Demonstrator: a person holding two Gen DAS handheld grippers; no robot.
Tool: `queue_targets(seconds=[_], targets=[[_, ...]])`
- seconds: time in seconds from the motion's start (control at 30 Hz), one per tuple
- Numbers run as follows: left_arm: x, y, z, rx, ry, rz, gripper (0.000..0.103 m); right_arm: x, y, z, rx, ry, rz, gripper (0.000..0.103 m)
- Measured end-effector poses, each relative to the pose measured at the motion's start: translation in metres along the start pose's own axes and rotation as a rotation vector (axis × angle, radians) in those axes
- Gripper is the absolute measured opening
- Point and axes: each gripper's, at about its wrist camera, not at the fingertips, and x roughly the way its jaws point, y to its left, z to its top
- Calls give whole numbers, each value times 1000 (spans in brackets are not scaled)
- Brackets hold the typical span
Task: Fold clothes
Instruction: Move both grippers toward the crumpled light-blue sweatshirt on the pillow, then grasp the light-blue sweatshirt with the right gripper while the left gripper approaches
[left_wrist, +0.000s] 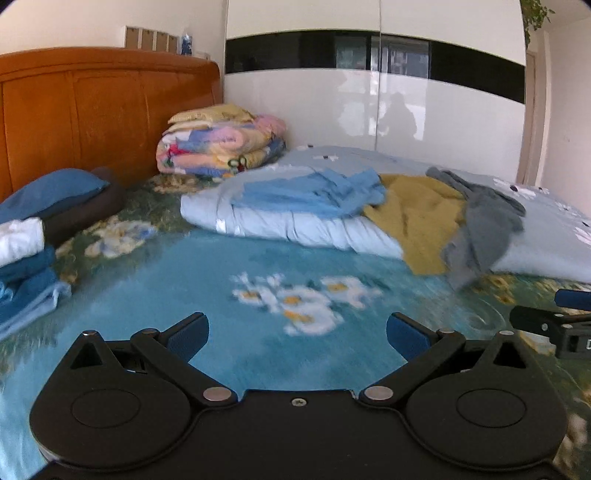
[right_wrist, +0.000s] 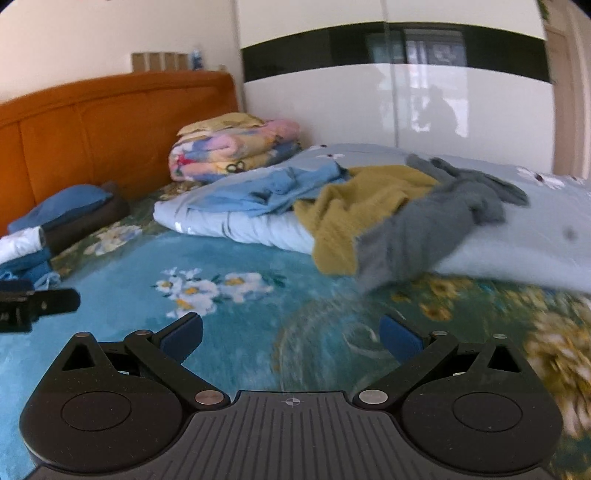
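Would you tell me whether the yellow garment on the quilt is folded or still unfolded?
Unfolded: the yellow garment lies crumpled, draped over the edge of the pale blue quilt, partly under a grey garment.

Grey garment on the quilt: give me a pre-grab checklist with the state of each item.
1. Left gripper open and empty: ok, jaws spread over the bedspread.
2. Right gripper open and empty: ok.
3. Grey garment reachable and unfolded: ok, it lies crumpled, draped over the edge of the light blue quilt.
4. Grey garment free of other clothes: not ok, it overlaps the mustard garment.
5. Flat folding space in front: ok, the bedspread ahead of both grippers is bare.
6. Finished stack out of the way: ok, it sits at the far left.
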Motion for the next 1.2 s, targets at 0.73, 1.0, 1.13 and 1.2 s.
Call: queue_targets(seconds=[0.73,1.0,1.13,1.2], targets=[[161,94,64,67,10,66,102,207,21,89,-85,19,13,103],[194,116,71,43,36,89,102,273,15,115,35,47,60,102],[203,120,74,66,31,96,102,304,9,124,117,72,41,90],[206,121,74,81,29,96,102,318,6,125,162,92,35,79]])
